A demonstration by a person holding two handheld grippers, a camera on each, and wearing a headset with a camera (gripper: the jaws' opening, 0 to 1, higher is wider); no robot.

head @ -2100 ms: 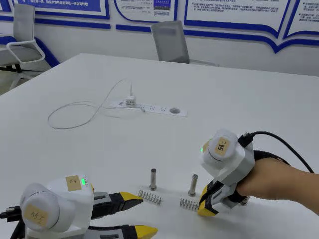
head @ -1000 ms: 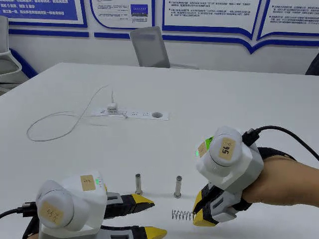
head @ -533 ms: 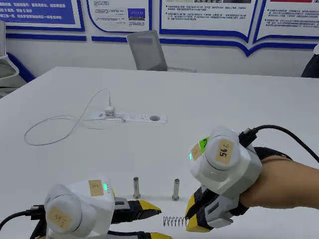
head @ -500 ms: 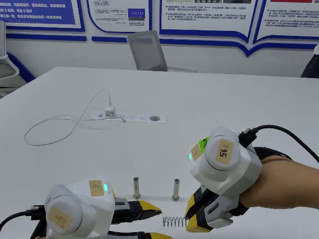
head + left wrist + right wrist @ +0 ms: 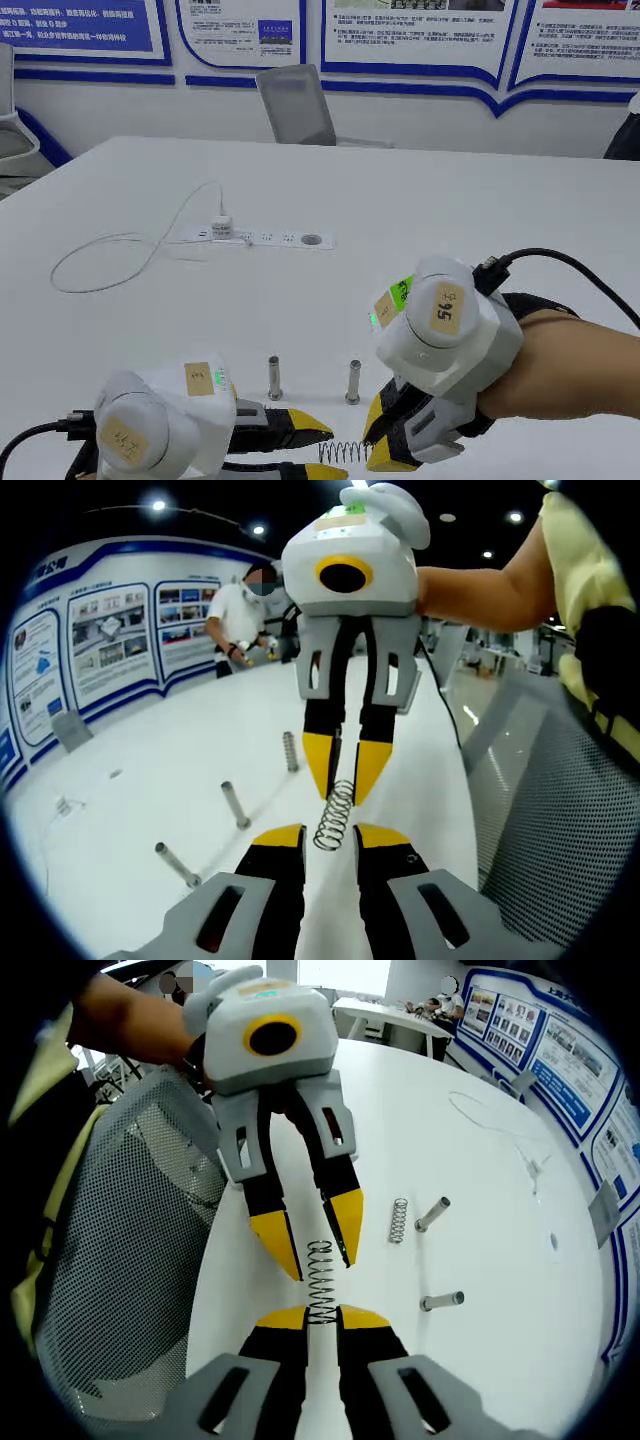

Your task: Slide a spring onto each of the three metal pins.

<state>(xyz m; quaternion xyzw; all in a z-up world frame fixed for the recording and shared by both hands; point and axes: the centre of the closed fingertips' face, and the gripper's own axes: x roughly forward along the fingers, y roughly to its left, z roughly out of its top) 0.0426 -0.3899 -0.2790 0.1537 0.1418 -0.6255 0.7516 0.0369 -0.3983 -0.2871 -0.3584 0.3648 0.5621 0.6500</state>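
Barely begun: at most one of three done.

The left gripper (image 5: 330,832) has its yellow-tipped jaws apart around one end of a thin coiled-wire spring (image 5: 333,815); the right gripper (image 5: 322,1317) pinches the other end. It hangs just in front of the left pin (image 5: 275,376) and middle pin (image 5: 352,380), plain metal rods standing bare on the smooth white table (image 5: 450,230); a loose spring (image 5: 399,1219) lies beside one. The right pin (image 5: 290,751) looks ribbed, perhaps already sleeved.
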